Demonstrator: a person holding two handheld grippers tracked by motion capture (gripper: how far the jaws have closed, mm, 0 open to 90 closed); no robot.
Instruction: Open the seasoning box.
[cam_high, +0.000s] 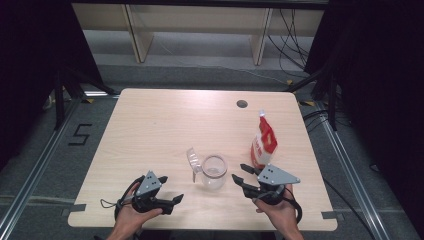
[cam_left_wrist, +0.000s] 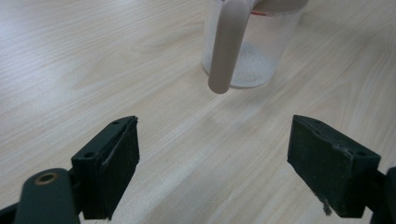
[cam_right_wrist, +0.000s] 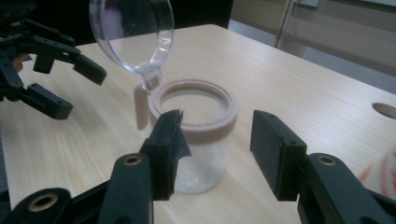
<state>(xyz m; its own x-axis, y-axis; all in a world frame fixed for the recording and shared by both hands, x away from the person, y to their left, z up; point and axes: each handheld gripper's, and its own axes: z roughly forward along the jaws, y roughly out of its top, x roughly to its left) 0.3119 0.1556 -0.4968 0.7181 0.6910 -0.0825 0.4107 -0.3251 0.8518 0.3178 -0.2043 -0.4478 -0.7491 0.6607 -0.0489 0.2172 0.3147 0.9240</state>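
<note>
A clear jar (cam_high: 214, 171) with a pinkish rim stands on the table's near middle, and its round clear lid (cam_high: 193, 159) is flipped up on the left. My right gripper (cam_high: 238, 172) is open just right of the jar; its jaws point at the jar without touching it. In the right gripper view the jar (cam_right_wrist: 196, 140) sits just beyond the open right gripper (cam_right_wrist: 219, 135), with the lid (cam_right_wrist: 133, 32) raised behind. My left gripper (cam_high: 171, 188) is open at the front left, empty. In the left gripper view the left gripper (cam_left_wrist: 212, 154) faces the jar (cam_left_wrist: 252, 51) and its hanging latch (cam_left_wrist: 226, 46).
A red and white bag (cam_high: 263, 142) stands upright behind the right gripper, close to the jar's right. The wooden table (cam_high: 160, 120) has a round cable hole (cam_high: 242, 104) at the back. Bare wood lies left of and behind the jar.
</note>
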